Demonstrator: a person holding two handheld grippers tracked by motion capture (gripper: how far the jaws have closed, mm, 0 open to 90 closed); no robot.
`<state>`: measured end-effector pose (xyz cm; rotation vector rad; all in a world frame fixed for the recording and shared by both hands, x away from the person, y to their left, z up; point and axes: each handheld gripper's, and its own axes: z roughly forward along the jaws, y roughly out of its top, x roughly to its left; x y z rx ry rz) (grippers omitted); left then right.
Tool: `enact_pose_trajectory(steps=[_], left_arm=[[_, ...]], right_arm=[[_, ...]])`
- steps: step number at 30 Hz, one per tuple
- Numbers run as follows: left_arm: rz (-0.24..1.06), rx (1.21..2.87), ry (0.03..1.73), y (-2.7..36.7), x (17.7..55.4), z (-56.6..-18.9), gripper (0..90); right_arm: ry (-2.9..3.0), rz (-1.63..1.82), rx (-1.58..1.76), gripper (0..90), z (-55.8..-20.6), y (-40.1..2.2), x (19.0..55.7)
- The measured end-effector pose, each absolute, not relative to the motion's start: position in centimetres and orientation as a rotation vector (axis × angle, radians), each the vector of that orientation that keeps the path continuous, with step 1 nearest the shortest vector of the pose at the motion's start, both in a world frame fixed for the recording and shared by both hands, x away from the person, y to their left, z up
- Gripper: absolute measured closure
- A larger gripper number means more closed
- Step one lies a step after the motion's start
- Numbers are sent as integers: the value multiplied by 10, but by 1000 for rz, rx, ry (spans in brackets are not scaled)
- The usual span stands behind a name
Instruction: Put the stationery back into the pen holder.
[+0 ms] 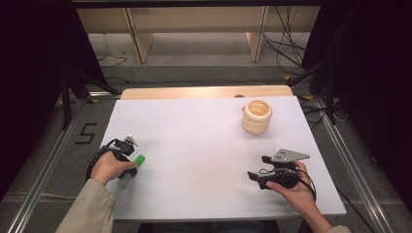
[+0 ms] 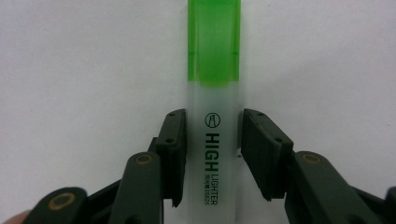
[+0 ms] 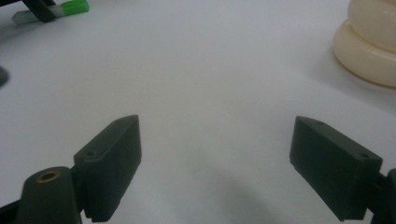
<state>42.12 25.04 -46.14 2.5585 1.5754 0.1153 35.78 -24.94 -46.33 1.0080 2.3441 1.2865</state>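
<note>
A highlighter [image 2: 214, 154] with a translucent white barrel and a green cap [image 1: 140, 160] lies on the white table [image 1: 204, 145] at the left. In the left gripper view my left gripper [image 2: 214, 126] has a black pad against each side of the barrel, just below the cap. From above, a hand covers most of that gripper [image 1: 127, 167]. My right gripper [image 1: 257, 166] is held at the right near the front edge, its jaws wide apart and empty [image 3: 217, 135] over bare table. The right gripper view also has the highlighter [image 3: 70, 8] far off at its top left.
A cream stack of rings [image 1: 256, 116] stands at the back right of the table, and reaches into the right gripper view [image 3: 369, 46] at the upper right. A wooden strip [image 1: 204, 92] runs along the table's far edge. Cables lie on the floor beyond.
</note>
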Motion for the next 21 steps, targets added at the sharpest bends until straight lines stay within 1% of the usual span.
enact_pose_trajectory(steps=[8, 21], left_arm=[[122, 2553, 1591, 250, 421, -461, 654], [142, 2521, 1605, 251, 418, -461, 662]], right_arm=[[2343, 1286, 1008, 173, -463, -250, 358], [2343, 1284, 1012, 173, -463, -250, 358]])
